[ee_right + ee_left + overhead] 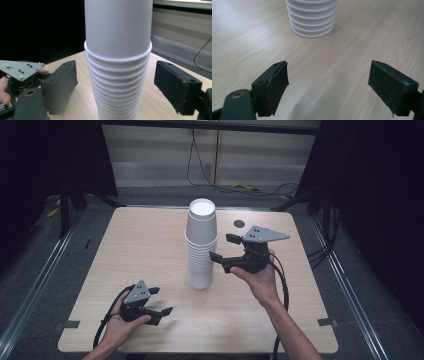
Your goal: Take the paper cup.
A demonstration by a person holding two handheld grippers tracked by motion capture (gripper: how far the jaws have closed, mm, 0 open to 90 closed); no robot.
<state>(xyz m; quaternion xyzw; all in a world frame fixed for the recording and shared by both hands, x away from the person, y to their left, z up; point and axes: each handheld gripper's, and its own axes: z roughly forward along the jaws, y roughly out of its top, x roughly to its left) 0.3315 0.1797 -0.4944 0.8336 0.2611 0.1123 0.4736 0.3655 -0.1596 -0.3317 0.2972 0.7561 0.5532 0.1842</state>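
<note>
A tall stack of white paper cups [201,245] stands upside down in the middle of the wooden table [150,245]. My right gripper [224,248] is held open just to the right of the stack, about halfway up it. In the right gripper view the stack [117,65] rises between and beyond the two jaws, which stand wide apart and touch nothing. My left gripper [160,301] rests low near the table's front left, open and empty. The left gripper view has the stack's bottom rims [312,21] ahead of its jaws.
A small dark round disc [239,223] lies on the table behind the right gripper. Cables [215,180] trail over the floor beyond the far edge. Metal rails [40,270] run along both sides of the table.
</note>
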